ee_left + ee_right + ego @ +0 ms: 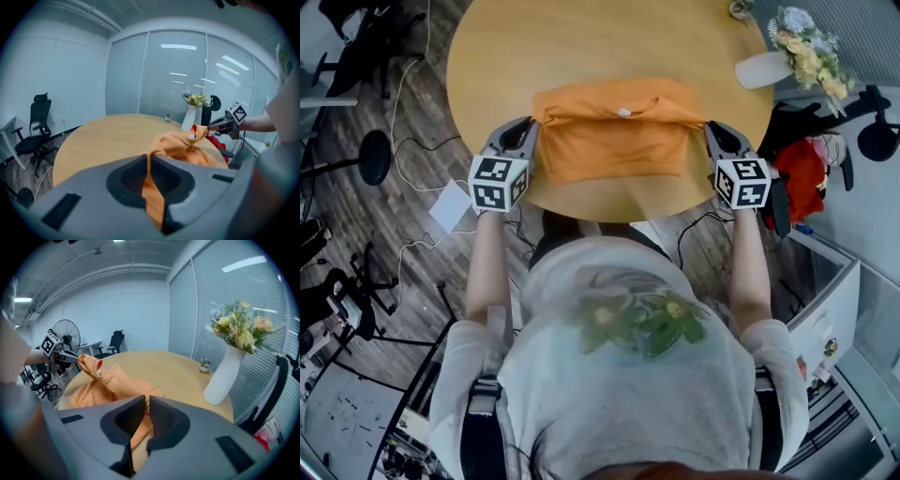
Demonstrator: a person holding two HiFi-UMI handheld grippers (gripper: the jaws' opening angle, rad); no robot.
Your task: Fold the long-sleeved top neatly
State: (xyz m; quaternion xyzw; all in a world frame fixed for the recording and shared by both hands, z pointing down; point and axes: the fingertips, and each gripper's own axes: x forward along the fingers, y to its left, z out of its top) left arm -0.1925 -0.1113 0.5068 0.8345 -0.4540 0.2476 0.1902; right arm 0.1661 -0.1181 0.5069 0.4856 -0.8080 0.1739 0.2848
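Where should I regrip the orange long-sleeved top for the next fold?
Probably its two near corners, coming from the near edge of the round wooden table: that part of the orange long-sleeved top lies flat, edge toward you. The left gripper and right gripper are shut on the raised far fold's ends.

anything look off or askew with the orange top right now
Nothing spilled or damaged. The orange top is bunched along its far edge into a roll between the left gripper and right gripper, not a flat crease.
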